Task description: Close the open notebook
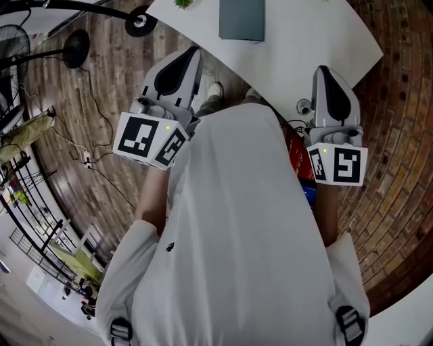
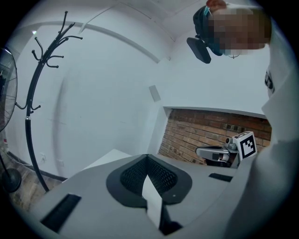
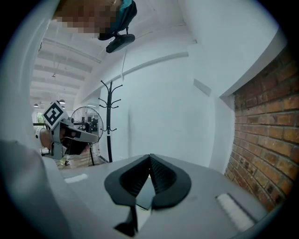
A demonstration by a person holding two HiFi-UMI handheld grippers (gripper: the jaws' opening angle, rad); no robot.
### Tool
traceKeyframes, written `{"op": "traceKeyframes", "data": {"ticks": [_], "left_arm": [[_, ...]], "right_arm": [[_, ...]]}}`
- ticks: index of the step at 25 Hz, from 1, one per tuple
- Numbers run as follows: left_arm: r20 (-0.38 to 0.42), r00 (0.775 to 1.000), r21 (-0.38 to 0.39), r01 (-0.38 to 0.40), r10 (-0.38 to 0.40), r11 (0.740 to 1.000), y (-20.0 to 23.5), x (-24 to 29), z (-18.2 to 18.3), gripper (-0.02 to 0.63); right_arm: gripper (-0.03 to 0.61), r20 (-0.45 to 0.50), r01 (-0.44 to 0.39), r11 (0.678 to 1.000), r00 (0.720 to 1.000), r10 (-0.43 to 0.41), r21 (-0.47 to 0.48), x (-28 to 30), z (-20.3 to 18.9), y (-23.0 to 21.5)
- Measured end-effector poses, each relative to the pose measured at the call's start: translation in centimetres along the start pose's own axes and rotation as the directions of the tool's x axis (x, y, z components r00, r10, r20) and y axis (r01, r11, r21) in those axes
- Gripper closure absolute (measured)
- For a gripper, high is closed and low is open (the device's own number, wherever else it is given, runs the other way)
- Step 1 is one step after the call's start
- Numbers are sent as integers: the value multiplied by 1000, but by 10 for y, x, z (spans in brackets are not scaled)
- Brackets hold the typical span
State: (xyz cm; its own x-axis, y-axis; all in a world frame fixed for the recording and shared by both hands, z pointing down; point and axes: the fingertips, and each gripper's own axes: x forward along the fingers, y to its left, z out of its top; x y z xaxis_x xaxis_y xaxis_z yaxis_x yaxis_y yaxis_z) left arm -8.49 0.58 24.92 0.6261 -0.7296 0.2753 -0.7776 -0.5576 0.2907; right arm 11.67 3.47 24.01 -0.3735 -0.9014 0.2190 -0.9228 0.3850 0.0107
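Note:
The notebook (image 1: pixel 241 19) lies flat on the white table (image 1: pixel 304 47) at the top of the head view, showing one plain grey-green face. Both grippers are held close to the person's body, short of the table edge and pointing toward it. My left gripper (image 1: pixel 191 55) is left of the notebook, its jaws together with nothing between them (image 2: pixel 147 158). My right gripper (image 1: pixel 325 73) is on the right, jaws also pressed together and empty (image 3: pixel 150 156). Neither gripper view shows the notebook.
A brick wall (image 3: pixel 266 130) stands on the right. A black coat stand (image 2: pixel 35 93) and a fan (image 3: pixel 86 123) stand by the white wall on the left. A black round base (image 1: pixel 141 21) sits on the wooden floor beside the table. A wire rack (image 1: pixel 27 223) is at the far left.

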Motion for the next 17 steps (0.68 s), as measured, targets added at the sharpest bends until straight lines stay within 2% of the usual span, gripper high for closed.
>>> {"op": "traceKeyframes", "data": {"ticks": [17], "left_arm": [[-9,1000,5,25,-25,1000,0,-4,-4,604]], "right_arm": [[568,-4,16,1000,1000,-16,-9,0,-1,12]]}}
